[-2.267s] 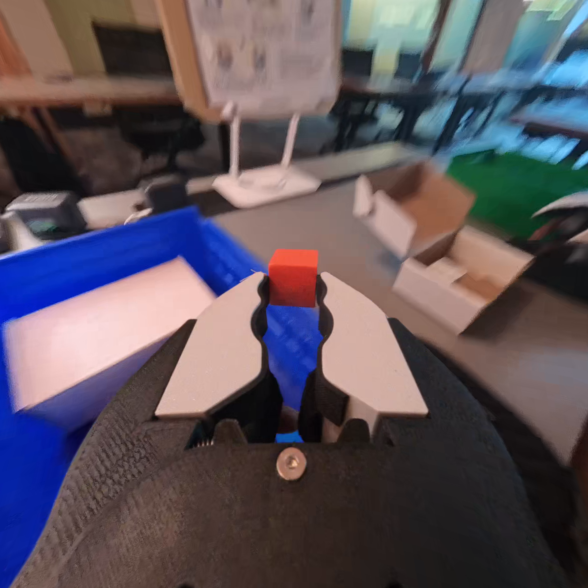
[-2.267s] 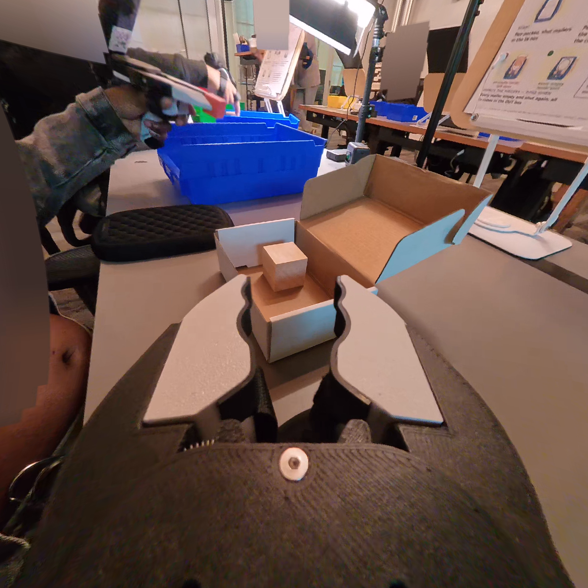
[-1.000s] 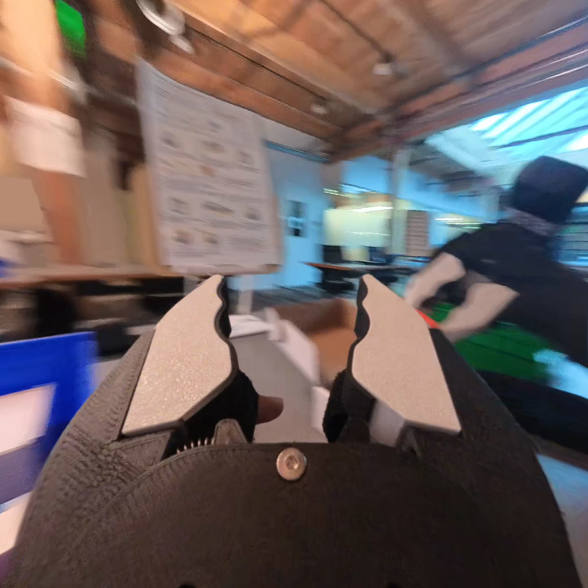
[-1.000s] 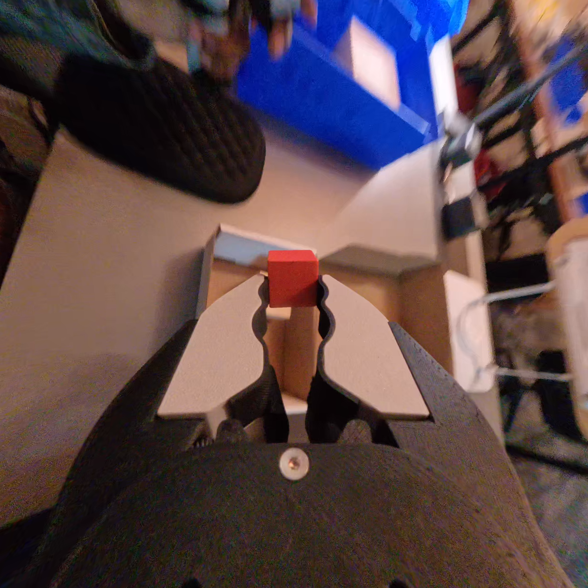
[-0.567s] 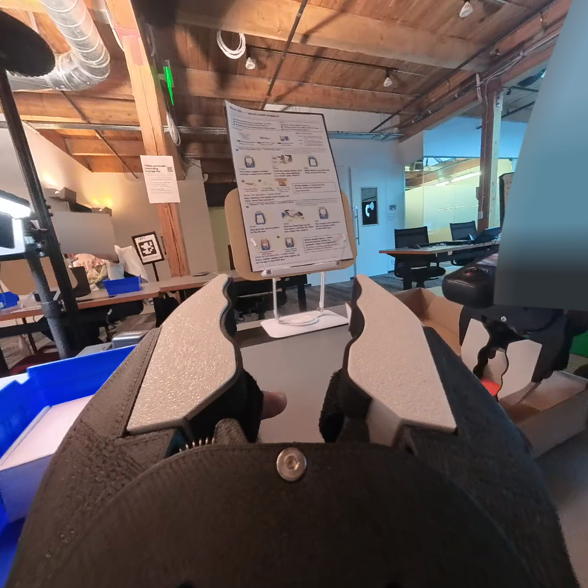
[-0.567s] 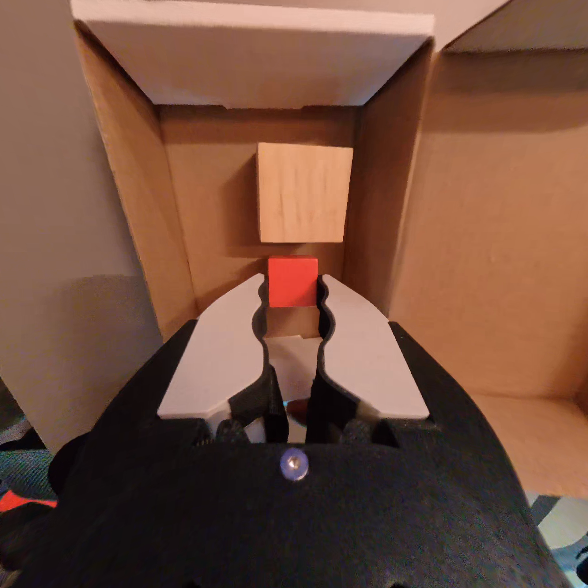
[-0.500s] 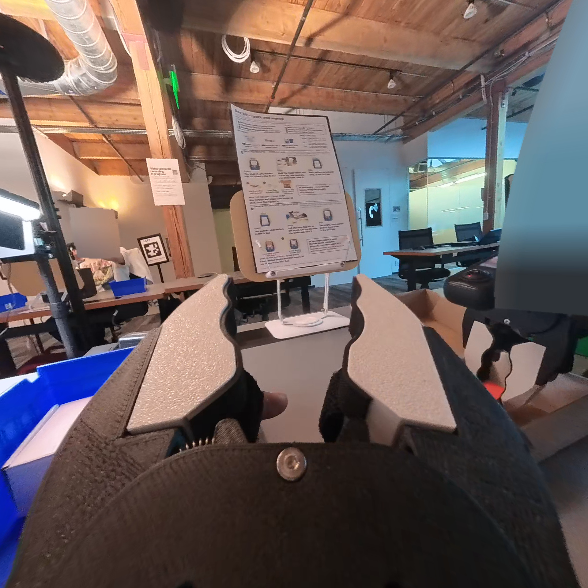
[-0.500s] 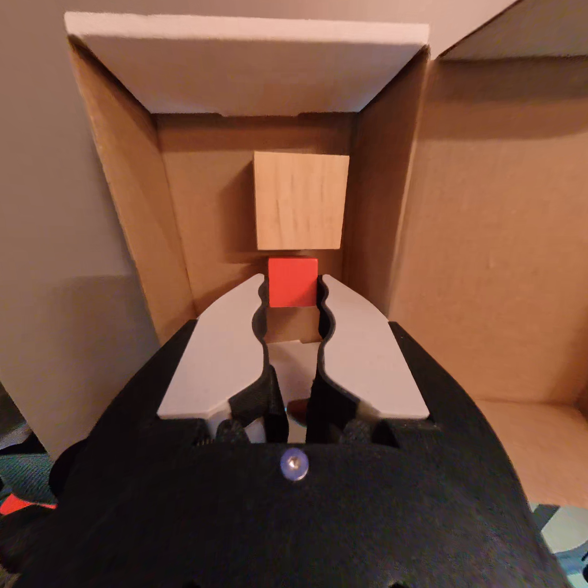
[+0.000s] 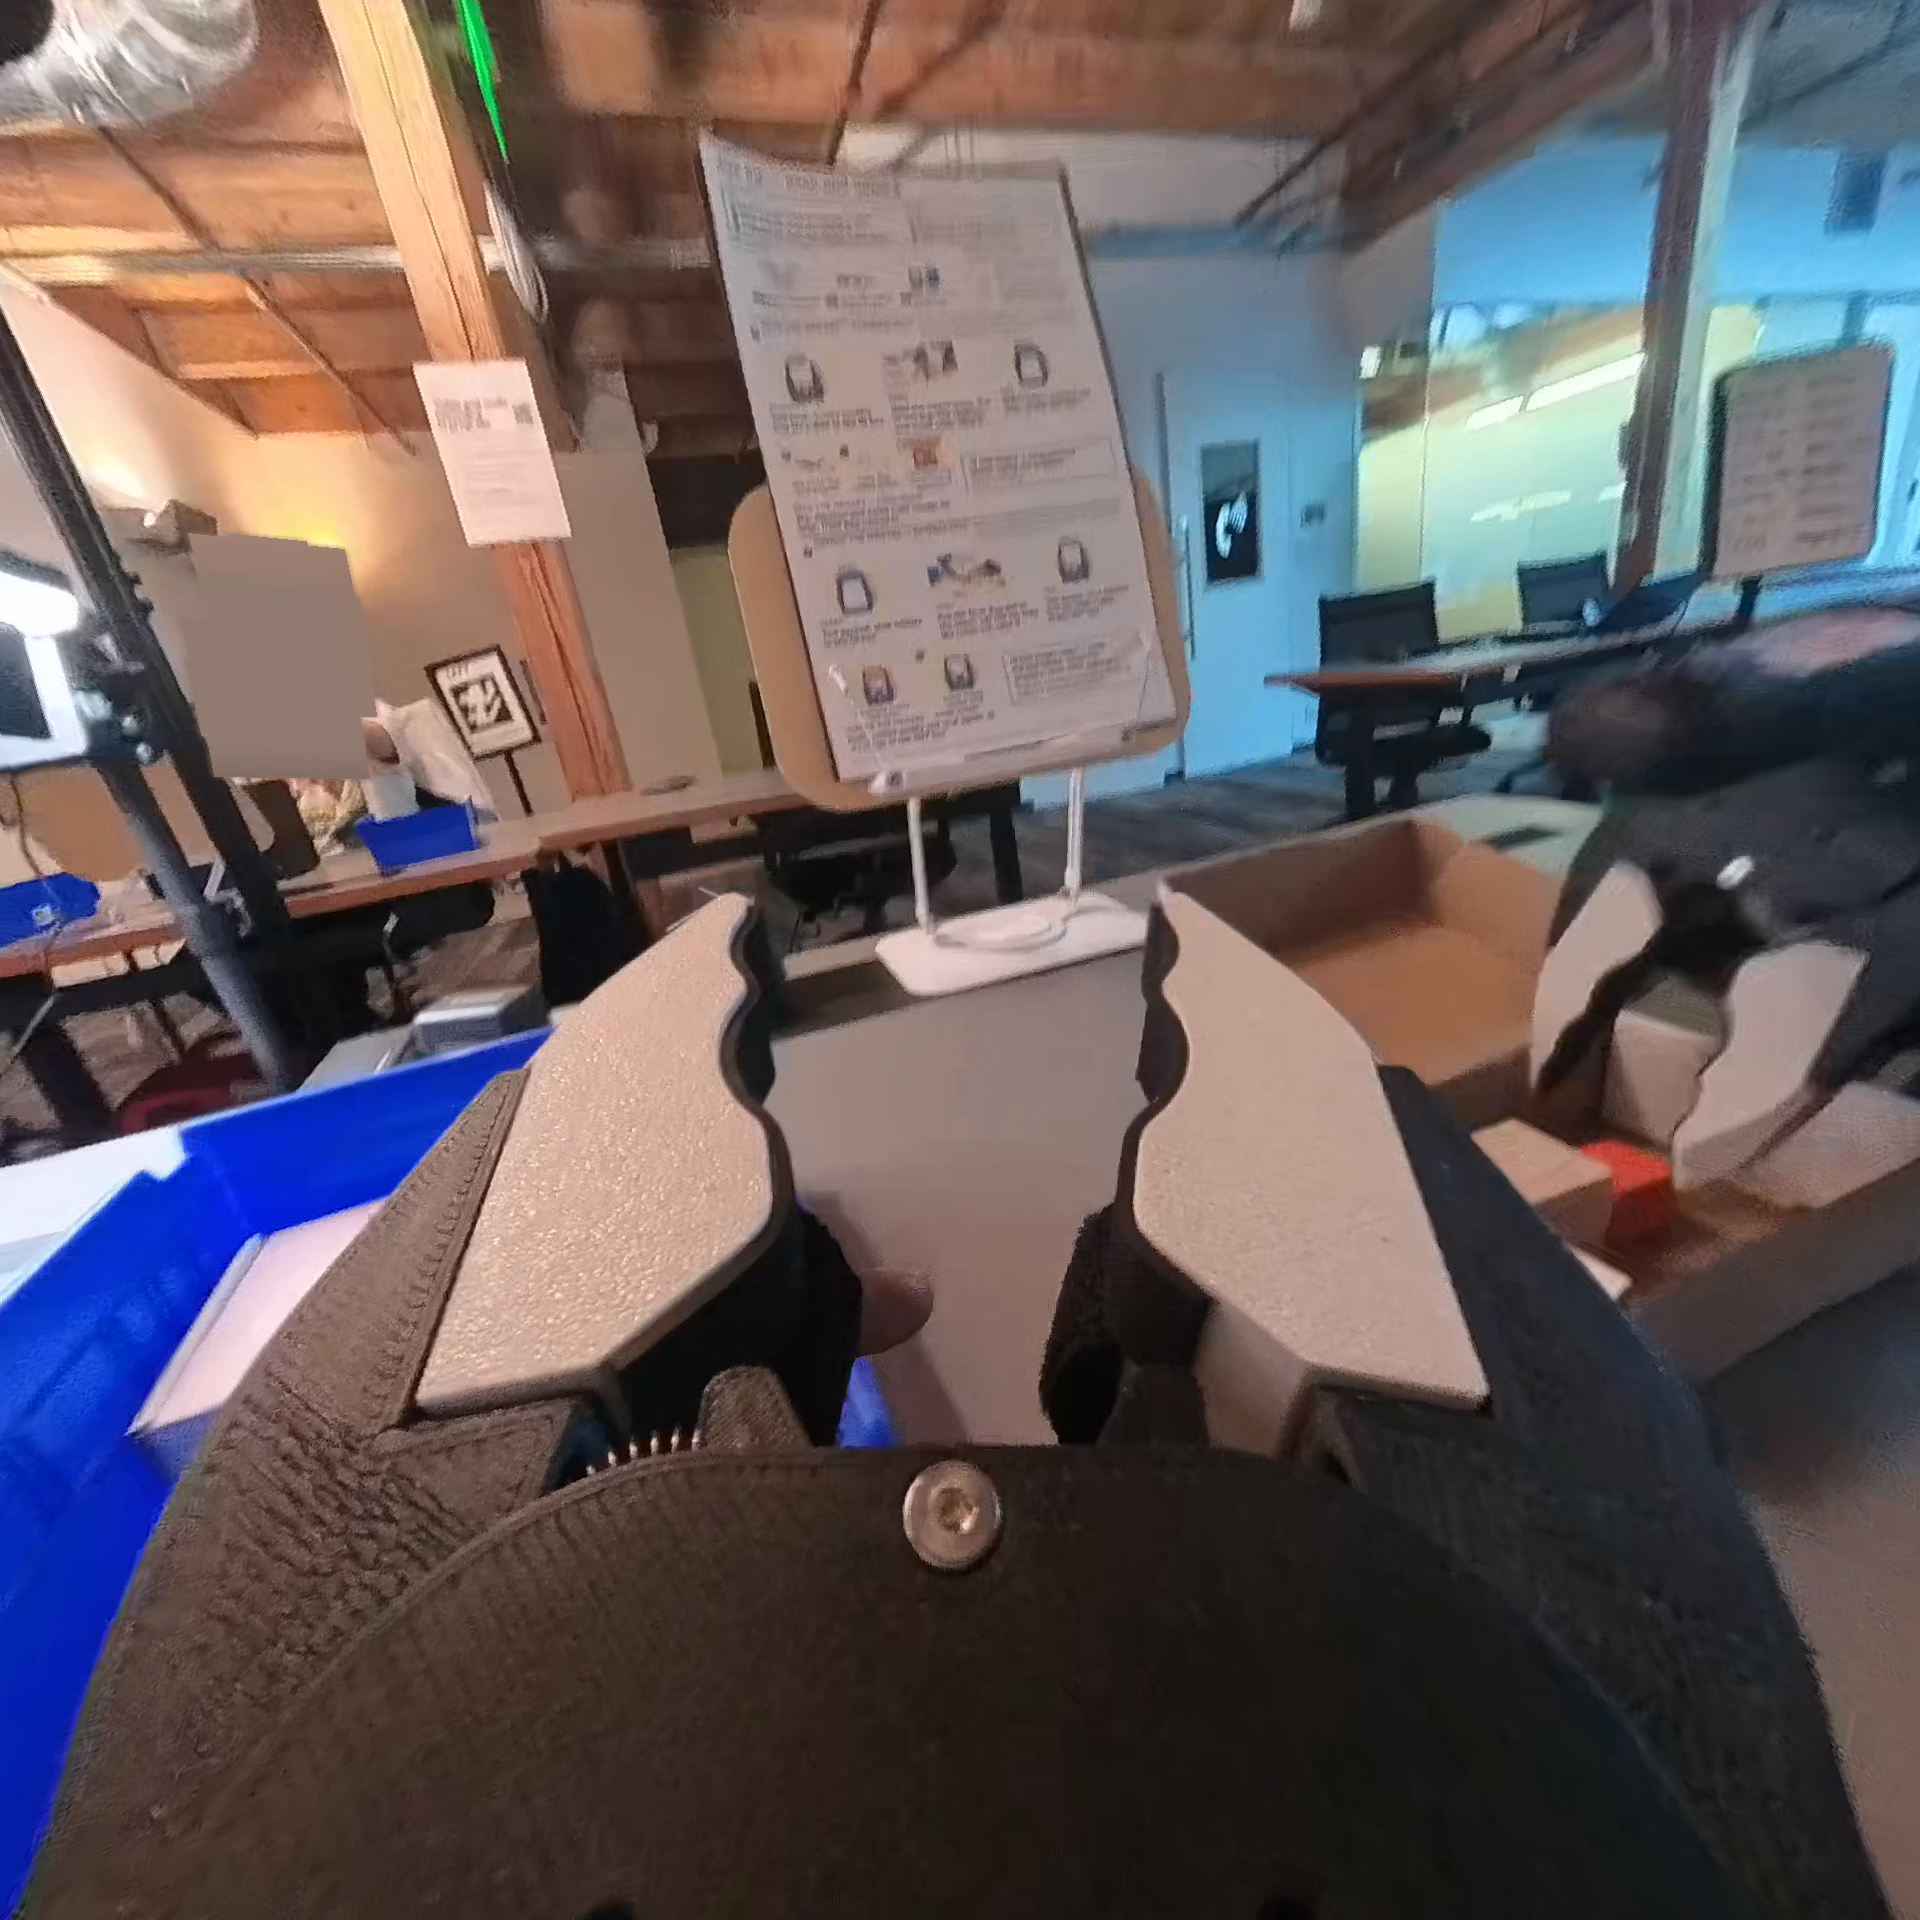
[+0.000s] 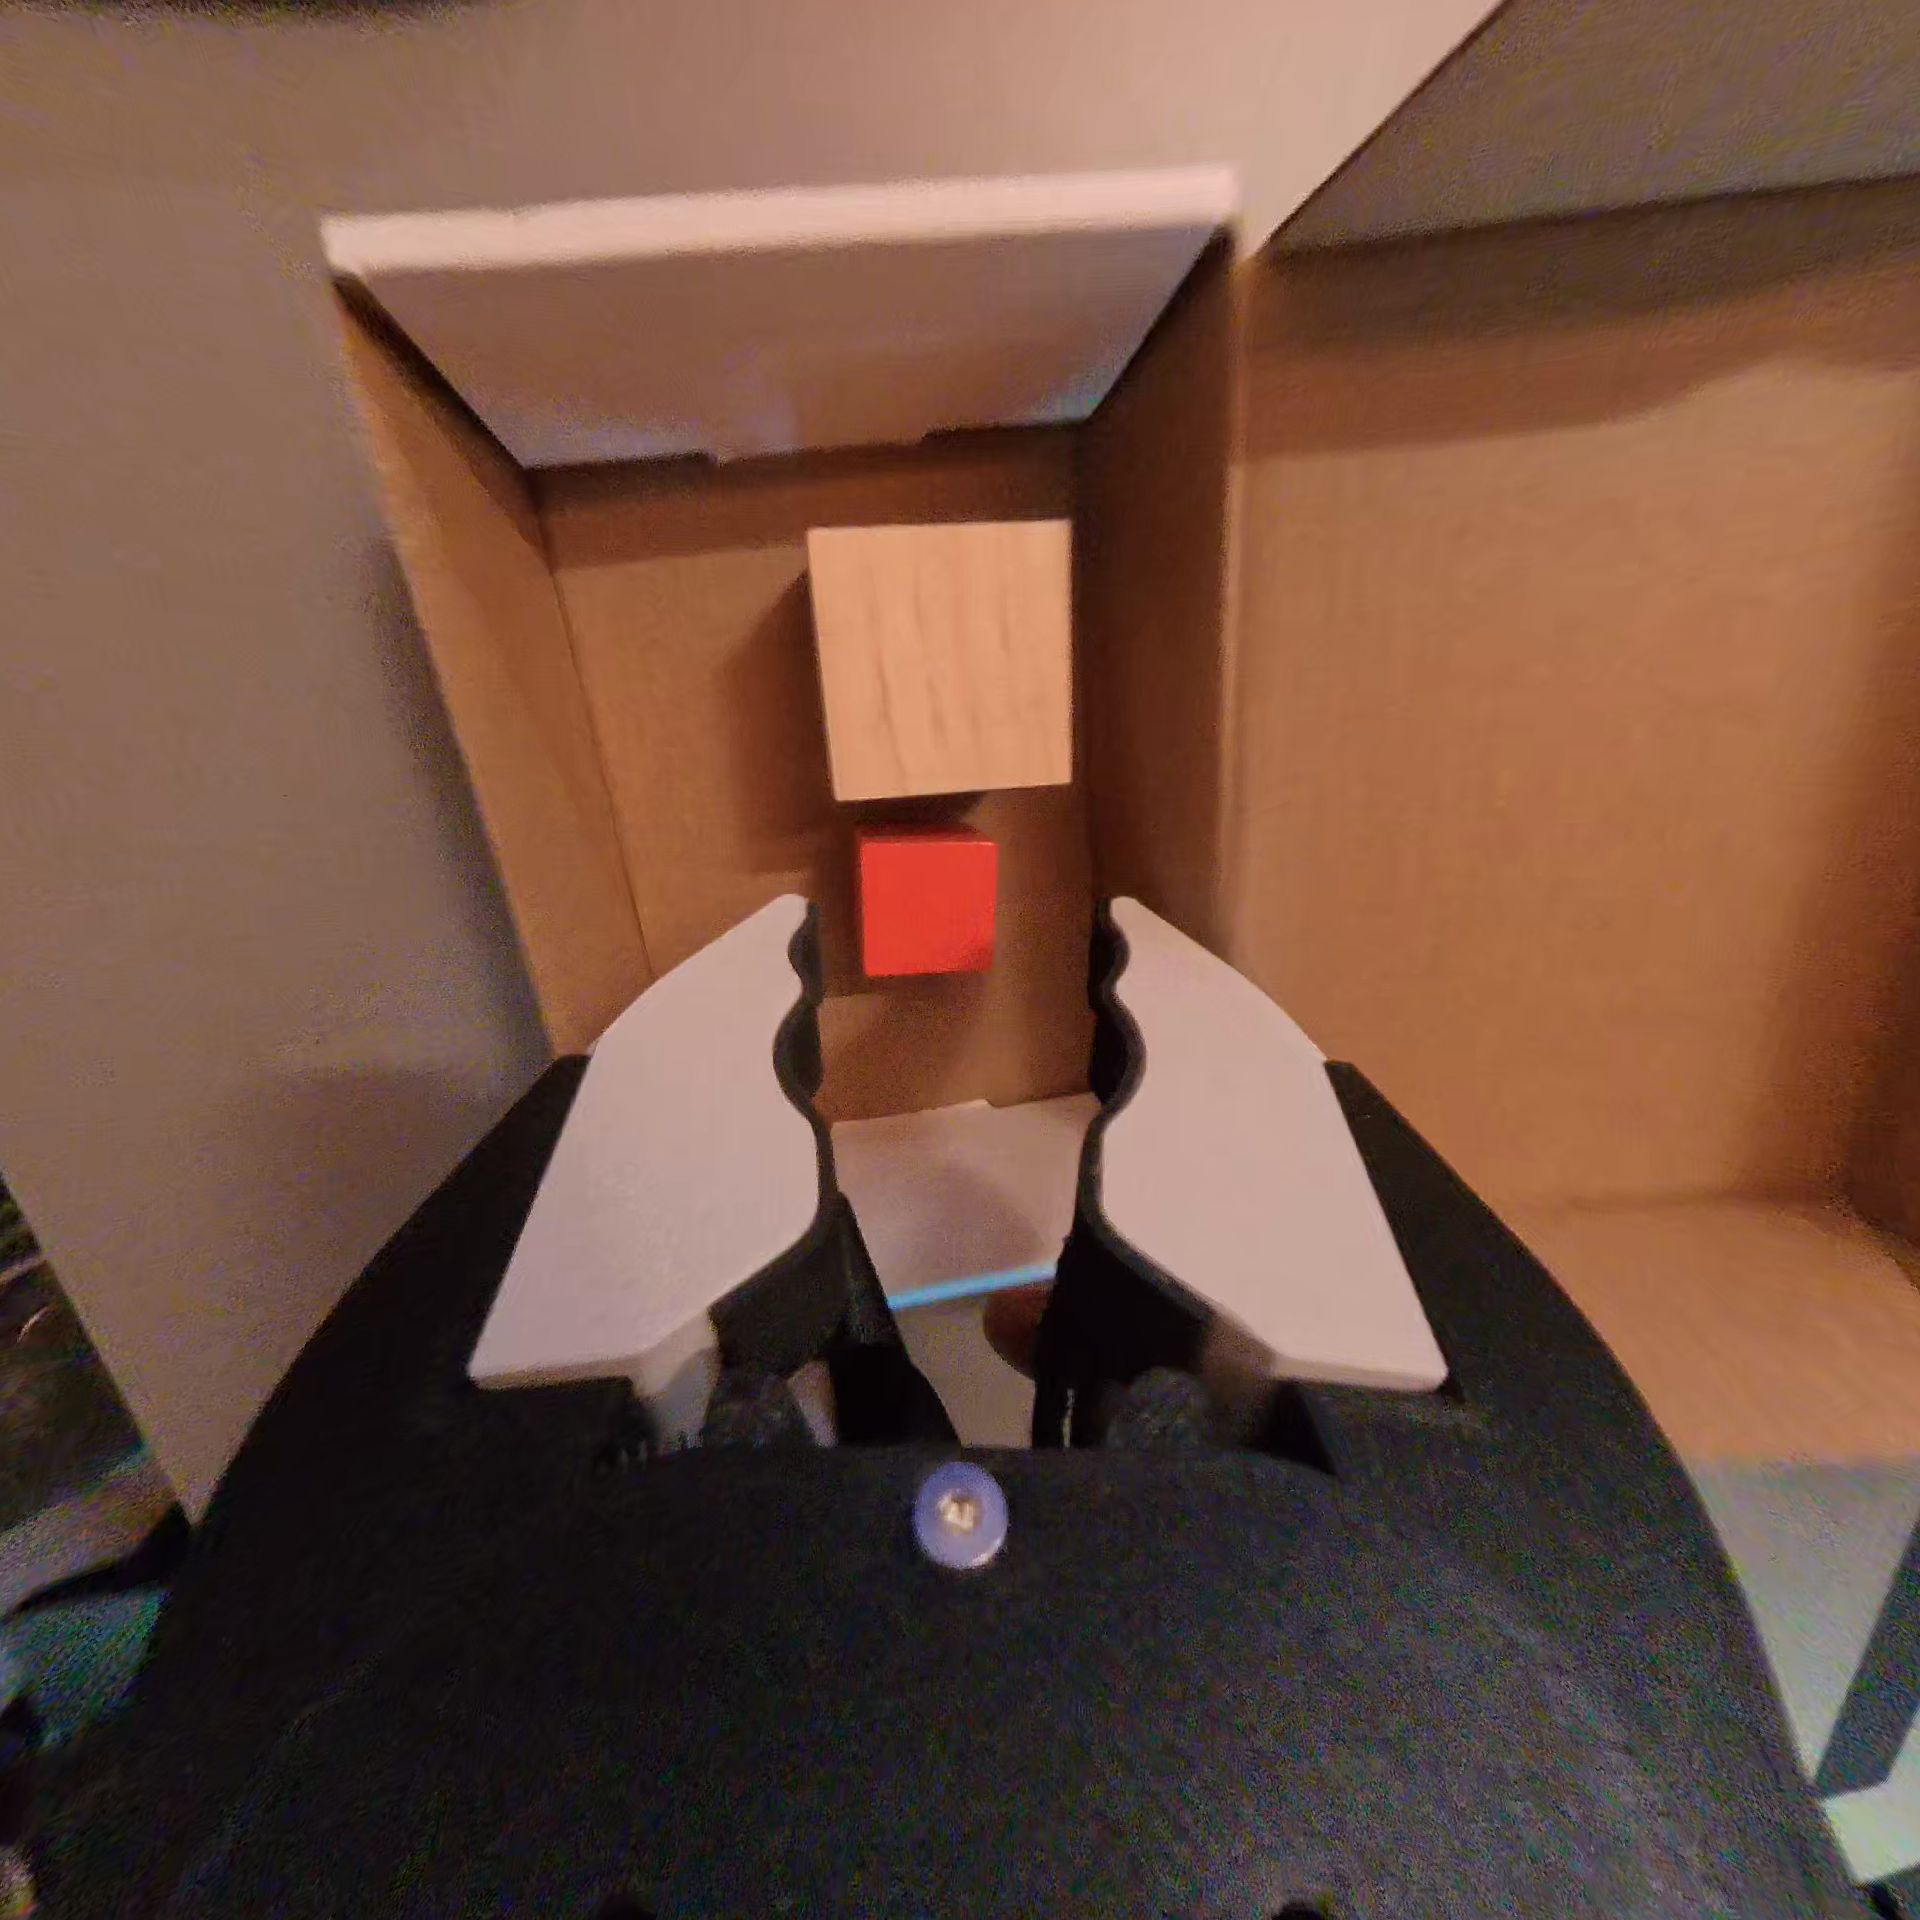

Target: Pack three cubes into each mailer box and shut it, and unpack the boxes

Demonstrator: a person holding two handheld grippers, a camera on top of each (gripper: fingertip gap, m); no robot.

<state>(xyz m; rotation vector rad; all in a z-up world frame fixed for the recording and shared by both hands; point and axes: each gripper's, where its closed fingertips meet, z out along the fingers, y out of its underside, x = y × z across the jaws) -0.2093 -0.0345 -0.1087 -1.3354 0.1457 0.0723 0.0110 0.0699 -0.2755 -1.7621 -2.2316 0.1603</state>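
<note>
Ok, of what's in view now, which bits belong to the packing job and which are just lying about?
Job:
- mailer box, open
- red cube, in the box
- wooden cube, in the box
- right gripper, open above them
- left gripper, open, empty
- blue bin

Lying about:
- instruction sheet on its stand
- light stand

Grey table (image 9: 966, 1101) carries an open mailer box (image 9: 1756, 1262) at right, a blue bin (image 9: 94, 1340) at left edge, and a white stand base (image 9: 1013, 940) with an instruction sheet at the far side.
</note>
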